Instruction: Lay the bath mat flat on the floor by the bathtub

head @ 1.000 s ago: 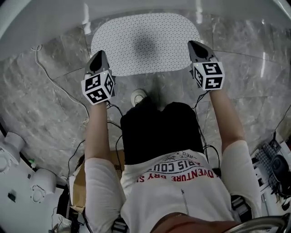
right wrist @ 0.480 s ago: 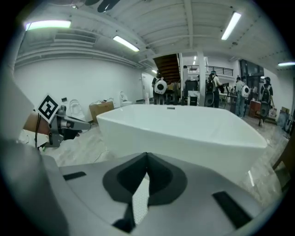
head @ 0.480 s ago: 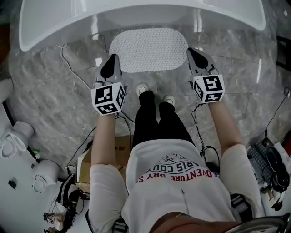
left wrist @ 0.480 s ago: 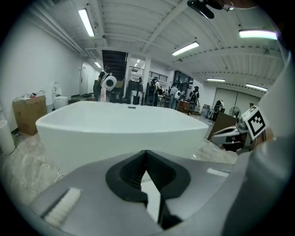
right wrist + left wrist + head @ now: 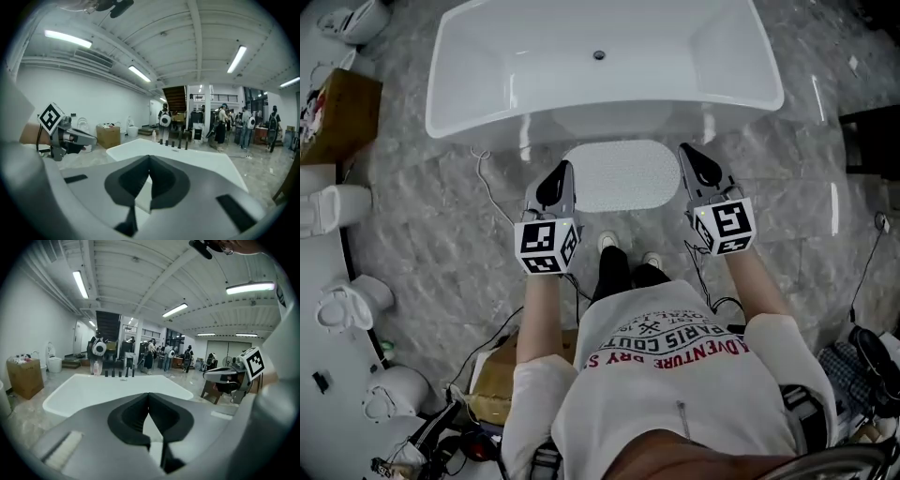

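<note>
White bath mat [image 5: 623, 175] lay flat by bathtub [image 5: 609, 112], twelve o'clock | you raised left tongs [image 5: 557, 180], right tongs [image 5: 695, 161], both clenched empty | task likely done

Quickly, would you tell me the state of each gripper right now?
Left gripper: closed, holding nothing.
Right gripper: closed, holding nothing.

The right tongs [image 5: 149, 158] fill the foreground, jaws closed tip to tip with nothing between them. Beyond them lies a white bathtub [image 5: 197, 157] with a row of dark fittings [image 5: 173, 142] on its far rim. The left tongs [image 5: 89, 139], with their marker cube, hang at the left. A cardboard box [image 5: 108, 136] and several people [image 5: 224, 123] stand farther back under ceiling strip lights [image 5: 68, 40].
</note>
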Motion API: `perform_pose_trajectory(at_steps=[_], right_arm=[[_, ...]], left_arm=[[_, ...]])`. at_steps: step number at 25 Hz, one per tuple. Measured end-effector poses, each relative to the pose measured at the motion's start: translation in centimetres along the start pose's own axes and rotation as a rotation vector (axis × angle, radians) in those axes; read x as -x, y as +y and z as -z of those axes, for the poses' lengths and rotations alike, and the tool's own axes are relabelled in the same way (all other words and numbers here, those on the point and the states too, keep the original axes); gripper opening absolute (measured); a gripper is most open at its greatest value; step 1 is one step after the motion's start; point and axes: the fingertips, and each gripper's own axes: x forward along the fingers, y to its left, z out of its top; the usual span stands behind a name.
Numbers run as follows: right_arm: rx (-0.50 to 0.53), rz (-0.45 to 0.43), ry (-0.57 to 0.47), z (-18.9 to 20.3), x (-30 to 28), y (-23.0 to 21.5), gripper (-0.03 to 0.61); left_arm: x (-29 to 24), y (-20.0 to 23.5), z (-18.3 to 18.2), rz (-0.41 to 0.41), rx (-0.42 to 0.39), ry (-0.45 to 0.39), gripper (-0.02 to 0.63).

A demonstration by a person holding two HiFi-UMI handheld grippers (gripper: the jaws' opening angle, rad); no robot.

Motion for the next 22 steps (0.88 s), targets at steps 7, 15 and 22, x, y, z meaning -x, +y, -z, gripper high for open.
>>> perform_pose_trajectory(at_steps=[7,15,22], right_arm=[[0.015,0.043,-0.128,-9.1,6.7,0.6,0.009],[0.018,-0.019,-0.289,-14.7,11.3,2.8,0.009],[0.026,-0.009,-0.315,-15.0,12.4,3.3,0.009]], left_arm=[[7.6,-2.7,-10.6,0.028,-0.124,-0.175,0.012],[13.6,-4.4,-16.9,0.020,-0.204,-0.293,0.012],[14.7,-5.4,-17.9,0.040,-0.200,-0.323,0.012]])
